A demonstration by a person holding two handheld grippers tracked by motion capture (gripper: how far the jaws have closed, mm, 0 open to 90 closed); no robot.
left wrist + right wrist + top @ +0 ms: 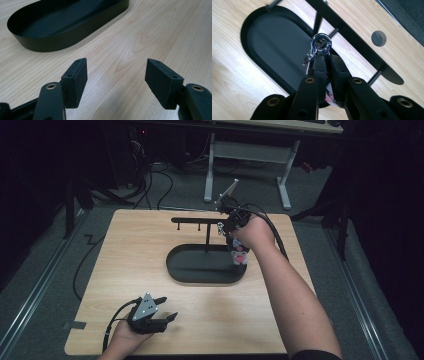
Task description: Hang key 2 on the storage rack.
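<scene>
My left gripper (159,312) rests on the table (100,270), jaws wide apart and holding nothing, near the tray (62,37). Beyond, over the tray's far end, my right gripper (325,58) clamps a keychain (320,45) just beside the rack's (352,35) pegs.

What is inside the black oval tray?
The black oval tray holds the foot of the hanger stand; its floor looks bare otherwise. The right hand-held gripper and the keychain it grips cover the tray's right end.
</scene>
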